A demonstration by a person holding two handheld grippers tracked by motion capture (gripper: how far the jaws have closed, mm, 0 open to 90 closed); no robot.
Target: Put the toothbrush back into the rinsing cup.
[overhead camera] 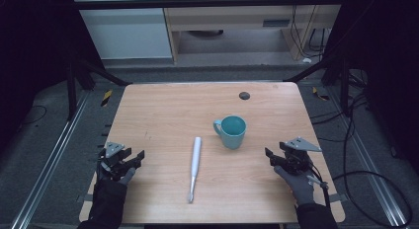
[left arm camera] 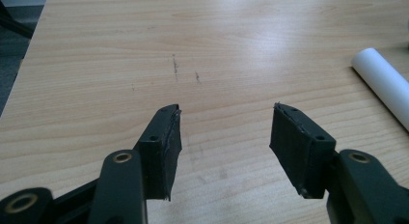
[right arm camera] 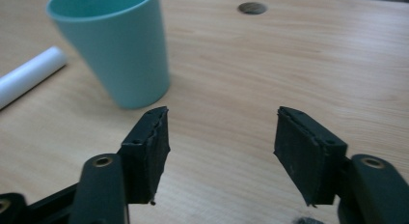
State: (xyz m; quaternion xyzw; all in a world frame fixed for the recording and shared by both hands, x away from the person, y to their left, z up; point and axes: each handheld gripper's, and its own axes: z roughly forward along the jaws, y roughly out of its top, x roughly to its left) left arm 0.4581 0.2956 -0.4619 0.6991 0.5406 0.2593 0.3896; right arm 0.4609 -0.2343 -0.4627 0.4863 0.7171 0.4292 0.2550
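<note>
Near the frame's middle, the teal cup (overhead camera: pixel 232 131) and white toothbrush (overhead camera: pixel 194 168) lie untouched on the surface (overhead camera: pixel 163 115); left claw (overhead camera: pixel 132 160) and right claw (overhead camera: pixel 273 156) gape, released, so nothing looks begun.

A teal mug (overhead camera: pixel 232 131), a white toothbrush (overhead camera: pixel 195 166) and black jaws sit over a light wood-grain table (overhead camera: pixel 158 115).

Left gripper (overhead camera: pixel 137 157) sits near the table's left edge, toward the near corner, jaws spread wide with nothing between them, pointing right and slightly forward. Right gripper (overhead camera: pixel 269 154) sits near the right edge, jaws equally wide apart, empty, pointing left. Both gloved hands and dark sleeves enter over the near edge.
</note>
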